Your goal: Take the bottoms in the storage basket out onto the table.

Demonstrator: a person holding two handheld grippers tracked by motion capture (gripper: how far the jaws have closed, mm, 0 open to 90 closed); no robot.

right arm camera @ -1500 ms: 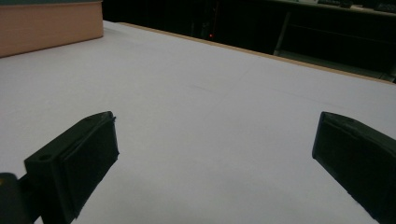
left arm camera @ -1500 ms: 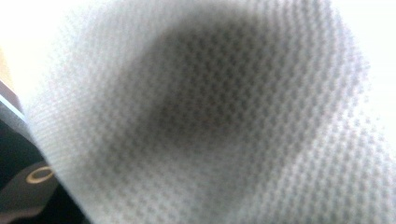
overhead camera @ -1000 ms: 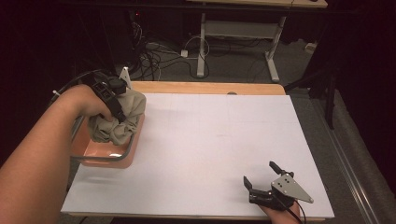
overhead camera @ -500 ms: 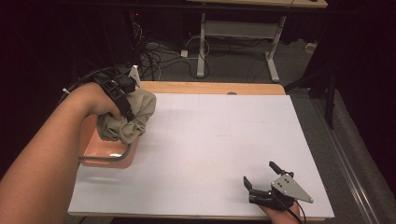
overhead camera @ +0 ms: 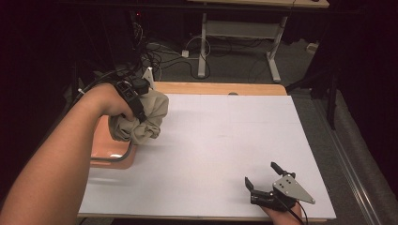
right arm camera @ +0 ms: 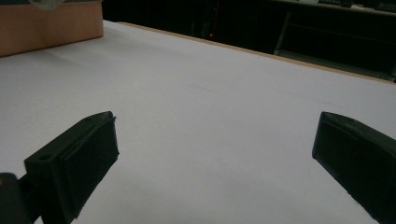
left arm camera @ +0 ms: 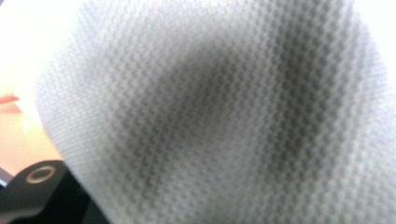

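A crumpled grey-beige cloth (overhead camera: 146, 118) hangs bunched in the air over the right rim of a peach tray (overhead camera: 109, 153) at the table's left edge. My left gripper (overhead camera: 133, 96) is shut on the cloth, its jaws buried in the folds. In the left gripper view the cloth's weave (left arm camera: 219, 112) hangs right in front of the lens, with the tray (left arm camera: 18, 140) at the left. My right gripper (overhead camera: 261, 173) rests at the front right of the white table (overhead camera: 225, 136), open with nothing between its jaws (right arm camera: 215, 154).
The tray's side wall (right arm camera: 46, 25) stands far off at the top left of the right gripper view. Behind the table, cables (overhead camera: 164, 51) and a desk frame (overhead camera: 234, 33) lie on a dark floor.
My left hand has lifted the bunched cloth out of the tray and carried it right, toward the white table. The right gripper has stayed in place.
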